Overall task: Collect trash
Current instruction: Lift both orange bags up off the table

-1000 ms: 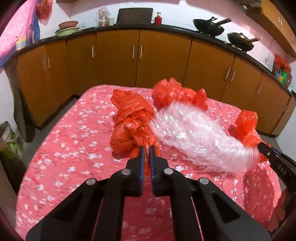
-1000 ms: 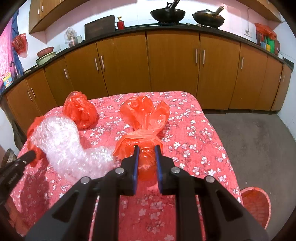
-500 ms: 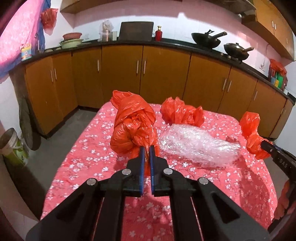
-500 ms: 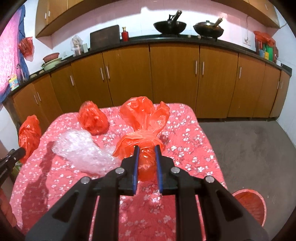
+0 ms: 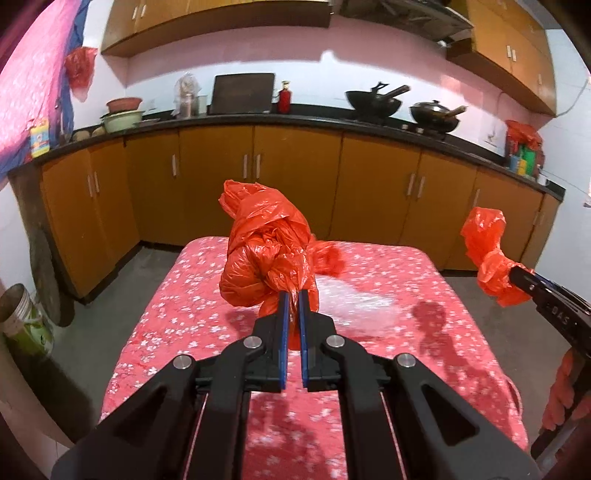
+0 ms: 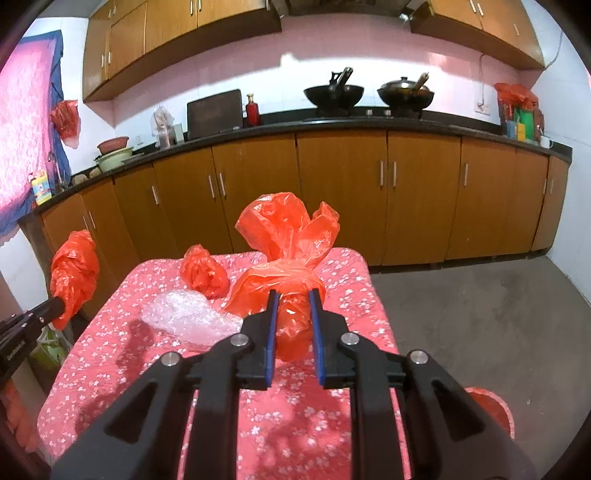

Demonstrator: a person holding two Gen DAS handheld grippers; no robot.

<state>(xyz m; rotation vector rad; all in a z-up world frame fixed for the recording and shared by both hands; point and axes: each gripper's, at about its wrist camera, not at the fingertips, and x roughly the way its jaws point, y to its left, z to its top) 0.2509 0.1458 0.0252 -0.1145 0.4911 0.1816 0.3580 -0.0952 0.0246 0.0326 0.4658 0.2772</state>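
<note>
Home kitchen: brown wood cabinets (image 6: 424, 206) w/ black countertop (image 6: 369, 123), two woks (image 6: 334, 94) on stove, upper cupboards (image 6: 177, 33), pink tiled wall (image 6: 332, 62), bowls (image 5: 122, 116) & red bottle (image 6: 253, 110) on top.
</note>
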